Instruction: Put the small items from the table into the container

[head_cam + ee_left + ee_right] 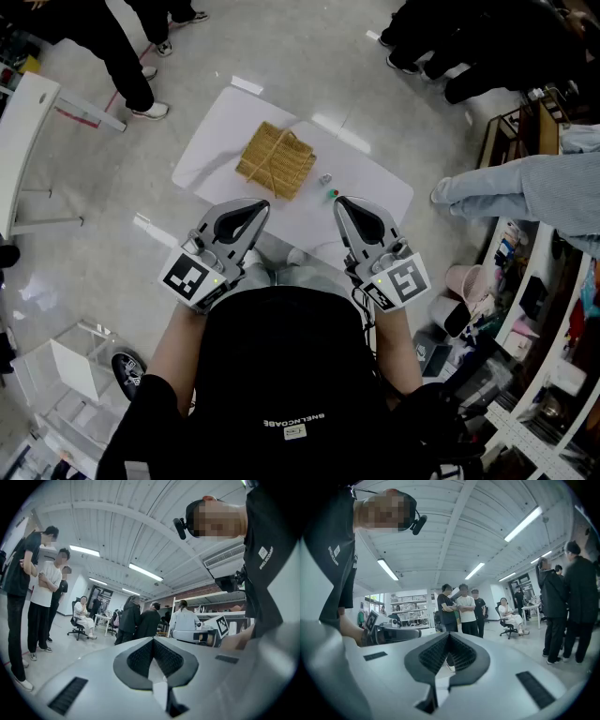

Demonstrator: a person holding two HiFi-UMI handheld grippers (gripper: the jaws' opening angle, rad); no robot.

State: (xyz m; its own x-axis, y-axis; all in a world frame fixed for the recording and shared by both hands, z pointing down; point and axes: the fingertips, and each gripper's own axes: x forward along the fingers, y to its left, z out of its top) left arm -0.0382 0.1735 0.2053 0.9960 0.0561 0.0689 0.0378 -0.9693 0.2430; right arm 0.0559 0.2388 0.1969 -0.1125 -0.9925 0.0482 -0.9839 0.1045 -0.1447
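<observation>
A woven straw basket sits on the white table. To its right lie two small items: a pale grey one and a green-and-red one. My left gripper hovers at the table's near edge just below the basket, jaws shut and empty. At the same edge my right gripper is shut, its tip right beside the green-and-red item, holding nothing. In the left gripper view the left gripper points level into the room, tips meeting. The right gripper does likewise in its own view. Table and items are hidden in both gripper views.
People stand around the table: dark trouser legs at far left, others at far right, light jeans at right. Cluttered shelves line the right side. A white desk stands at left.
</observation>
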